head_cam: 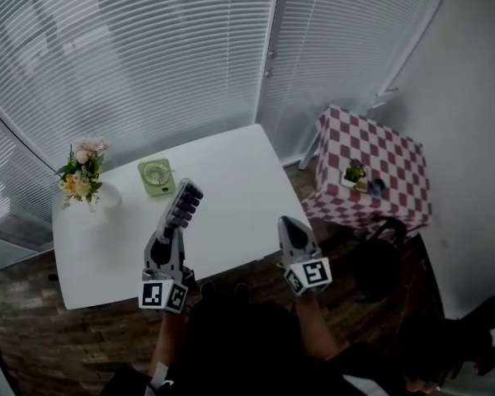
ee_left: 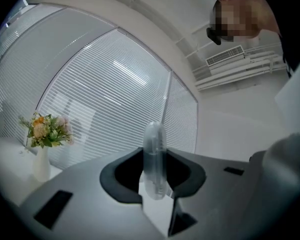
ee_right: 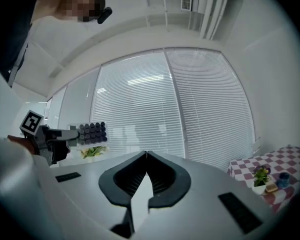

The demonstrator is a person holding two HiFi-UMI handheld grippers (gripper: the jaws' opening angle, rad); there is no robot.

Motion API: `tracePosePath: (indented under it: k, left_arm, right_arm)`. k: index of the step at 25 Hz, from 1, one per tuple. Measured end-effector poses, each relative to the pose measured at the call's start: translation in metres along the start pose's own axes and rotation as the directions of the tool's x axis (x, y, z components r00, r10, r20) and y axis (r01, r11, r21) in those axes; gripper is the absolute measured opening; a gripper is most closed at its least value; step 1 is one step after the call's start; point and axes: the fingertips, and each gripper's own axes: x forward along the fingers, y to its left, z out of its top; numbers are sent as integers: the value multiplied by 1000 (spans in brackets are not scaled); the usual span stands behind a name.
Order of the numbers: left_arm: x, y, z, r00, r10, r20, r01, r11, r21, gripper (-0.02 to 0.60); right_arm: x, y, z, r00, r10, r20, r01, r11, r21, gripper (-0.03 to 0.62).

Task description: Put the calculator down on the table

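The calculator (head_cam: 184, 203), pale with rows of dark round keys, is held above the white table (head_cam: 231, 196), sticking out past my left gripper (head_cam: 174, 228), which is shut on its near end. In the left gripper view the calculator (ee_left: 154, 159) shows edge-on, pinched upright between the two jaws. From the right gripper view I see its key face (ee_right: 92, 132) held level at the left. My right gripper (head_cam: 288, 222) hovers at the table's near right edge, its jaws closed tip to tip (ee_right: 146, 154) with nothing between them.
A vase of flowers (head_cam: 82, 176) stands at the table's left end, with a small green fan (head_cam: 156, 176) beside it. A red-checked side table (head_cam: 371, 172) with a potted plant (head_cam: 354, 172) stands to the right. Window blinds (head_cam: 165, 56) run behind the table.
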Motion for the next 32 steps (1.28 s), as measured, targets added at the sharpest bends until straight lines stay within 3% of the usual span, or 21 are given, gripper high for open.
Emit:
tracePosePath:
  k: [11,14,17,21,24,25,28,29,32]
  left_arm:
    - [21,30,13,999,-38,-11,38,998,42,100]
    - [26,35,14,998,-70,6,71,996,-55,100]
    - [32,39,13,995,-99,18,101,972,-212,100]
    - [42,45,3,992,-128,-9,111,892,-438,100]
    - [45,46,2,987,-158,17,137,795,-590,100]
    - [46,47,1,987,-157,19,134,769,-625,100]
    - [49,51,-3,988,-151,-16,100,726,-681,100]
    - [49,50,-5,988,-154,-27,90,699,-710,100]
    - [51,40,-8,981,-192,-20,97,579,-809,100]
  right_arm:
    - [33,13,3,1000,-22,11,22,1000,0,6]
    - [39,16,4,1000,-25,12,25,1000,-4,6]
    - [43,18,8,1000,-28,14,28,1000,0,6]
    - [47,21,3,999,-32,6,32,999,10,6]
    - [51,25,-1,1000,-15,-5,15,1000,16,6]
    - [53,26,-1,1000,-7,-6,7,1000,14,6]
    - [56,30,2,1000,2,1,-2,1000,16,6]
    - [56,30,2,1000,3,3,-3,1000,21,6]
    - [55,29,0,1000,13,0,-13,1000,27,6]
